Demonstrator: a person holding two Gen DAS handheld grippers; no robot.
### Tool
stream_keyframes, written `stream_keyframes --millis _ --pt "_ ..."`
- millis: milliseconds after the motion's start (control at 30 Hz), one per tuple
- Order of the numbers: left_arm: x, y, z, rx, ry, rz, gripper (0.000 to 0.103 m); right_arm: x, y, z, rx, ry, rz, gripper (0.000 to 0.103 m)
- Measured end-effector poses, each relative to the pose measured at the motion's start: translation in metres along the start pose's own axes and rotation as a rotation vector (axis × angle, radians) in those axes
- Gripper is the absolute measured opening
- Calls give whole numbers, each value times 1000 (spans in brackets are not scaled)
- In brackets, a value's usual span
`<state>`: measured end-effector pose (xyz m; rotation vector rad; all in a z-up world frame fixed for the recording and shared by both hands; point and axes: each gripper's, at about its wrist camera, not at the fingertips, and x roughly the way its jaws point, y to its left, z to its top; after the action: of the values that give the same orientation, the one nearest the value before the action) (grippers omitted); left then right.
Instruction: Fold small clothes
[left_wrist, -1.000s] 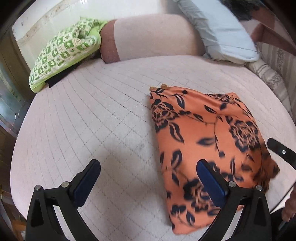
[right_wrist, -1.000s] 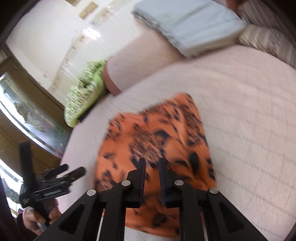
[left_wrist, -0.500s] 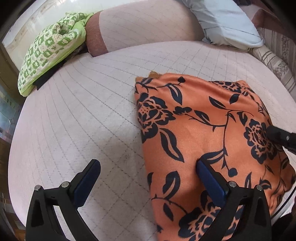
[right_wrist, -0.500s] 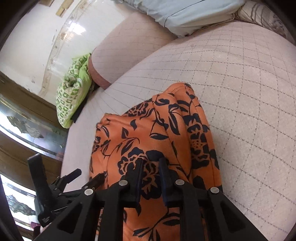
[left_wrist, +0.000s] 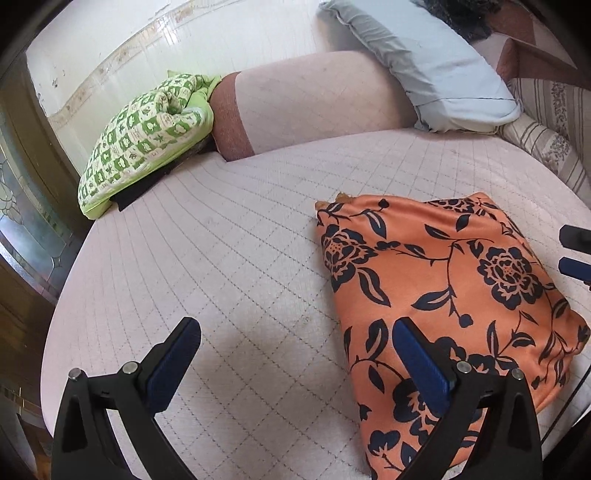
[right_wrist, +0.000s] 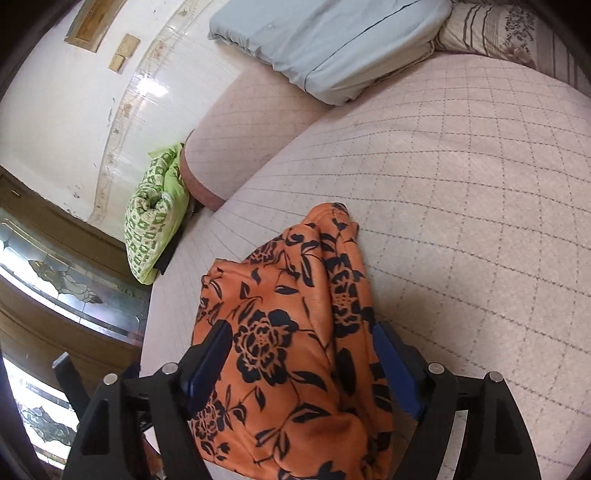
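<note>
An orange garment with dark blue flowers (left_wrist: 443, 295) lies folded on the pale quilted bed (left_wrist: 221, 258). My left gripper (left_wrist: 295, 332) is open just above the bed, its right finger over the garment's near left edge and nothing between the pads. My right gripper (right_wrist: 301, 332) is opening its jaws. The garment (right_wrist: 288, 332) lies between and under its fingers, and the pads stand apart from the cloth. The right gripper's tips (left_wrist: 574, 253) also show at the garment's right side in the left wrist view.
A green-and-white patterned cushion (left_wrist: 144, 136) lies at the bed's far left against a pink bolster (left_wrist: 314, 107). A light blue pillow (left_wrist: 424, 62) and a striped pillow (left_wrist: 546, 147) sit at the far right. A dark wooden door with glass panes (right_wrist: 55, 273) stands left of the bed.
The right jaws, nearly shut over the garment before, now stand wide apart. The left gripper closed in on the garment and has drawn back again, staying open.
</note>
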<state>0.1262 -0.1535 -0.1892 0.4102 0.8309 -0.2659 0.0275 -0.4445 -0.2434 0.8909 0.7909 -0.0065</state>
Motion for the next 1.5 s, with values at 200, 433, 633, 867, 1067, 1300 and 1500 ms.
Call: stream_keyframes --millis 200,433,633,867,1067,1300,1500 --pt "-1 0 3 4 -11 -4 103 0 -8 2 23 15 6 81" --pt "10 -2 5 2 16 -40 103 8 -18 1 25 78 -1 81" --pt "23 -9 8 16 36 -87 103 14 -32 2 49 117 17 81" --pt "35 -17 14 22 59 -155 103 25 -39 3 59 172 41 81" --pt "56 -23 15 25 148 -378 103 40 -37 0 46 224 42 81" --pt "86 -24 9 3 267 -617 103 54 -34 -2 62 260 114 81" --pt "102 -18 4 -69 324 -751 103 70 -19 -8 48 306 175 81"
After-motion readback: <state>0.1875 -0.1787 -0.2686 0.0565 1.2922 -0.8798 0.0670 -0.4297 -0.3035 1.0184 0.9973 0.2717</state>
